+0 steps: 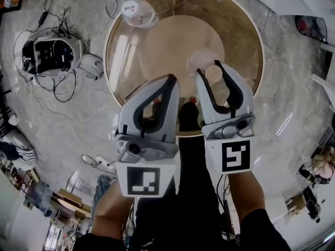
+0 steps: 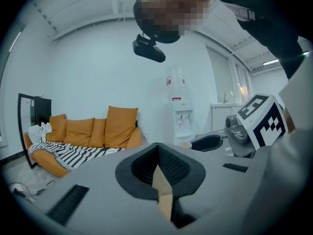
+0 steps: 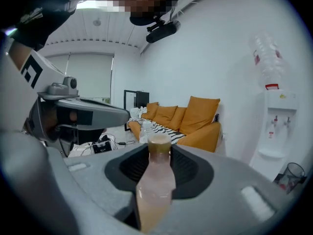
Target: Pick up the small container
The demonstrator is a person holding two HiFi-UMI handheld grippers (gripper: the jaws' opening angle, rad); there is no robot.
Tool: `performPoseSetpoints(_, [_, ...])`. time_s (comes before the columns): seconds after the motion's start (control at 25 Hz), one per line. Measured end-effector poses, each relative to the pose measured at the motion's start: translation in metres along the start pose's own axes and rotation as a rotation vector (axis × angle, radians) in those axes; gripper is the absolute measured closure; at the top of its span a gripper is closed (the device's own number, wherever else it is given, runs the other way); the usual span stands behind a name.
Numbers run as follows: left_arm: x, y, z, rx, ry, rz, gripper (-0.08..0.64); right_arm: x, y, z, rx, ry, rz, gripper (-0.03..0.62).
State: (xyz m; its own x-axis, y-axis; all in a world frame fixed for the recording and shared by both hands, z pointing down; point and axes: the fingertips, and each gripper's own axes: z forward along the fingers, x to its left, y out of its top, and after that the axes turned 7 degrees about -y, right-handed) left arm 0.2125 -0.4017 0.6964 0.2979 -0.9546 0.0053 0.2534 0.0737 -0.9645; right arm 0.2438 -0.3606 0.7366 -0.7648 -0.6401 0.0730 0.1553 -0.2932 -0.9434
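A person is holding the small container [image 1: 205, 60] above the round glass table [image 1: 242, 30], with the right gripper [image 1: 211, 71] clamping it between both jaws. In the right gripper view the container [image 3: 155, 185] is standing upright in the right gripper [image 3: 157, 148], cap toward 12 o'clock. The left gripper [image 1: 171, 80], at 9 o'clock of its partner, is carrying nothing, its jaws pressed together. A clear bottle [image 1: 138, 13] is standing near the table's 11 o'clock edge. The pick-up looks nearly complete. Doing it well likely means a steady squeeze, no tighter, since the thin-looking body may slip or buckle, and an upright carry away from the left gripper.
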Motion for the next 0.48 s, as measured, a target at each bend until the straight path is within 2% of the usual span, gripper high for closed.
performPoseSetpoints(0.24, [-0.003,0.046,-0.013,-0.017,0.005,-0.005,0.554,-0.002,0.052,-0.022,-0.005,0.020,-0.018,0.462])
performPoseSetpoints(0.48, [0.002,0.087,-0.038,-0.031,0.026,-0.005,0.554,0.007,0.104,-0.049,-0.017,0.022,0.008,0.462])
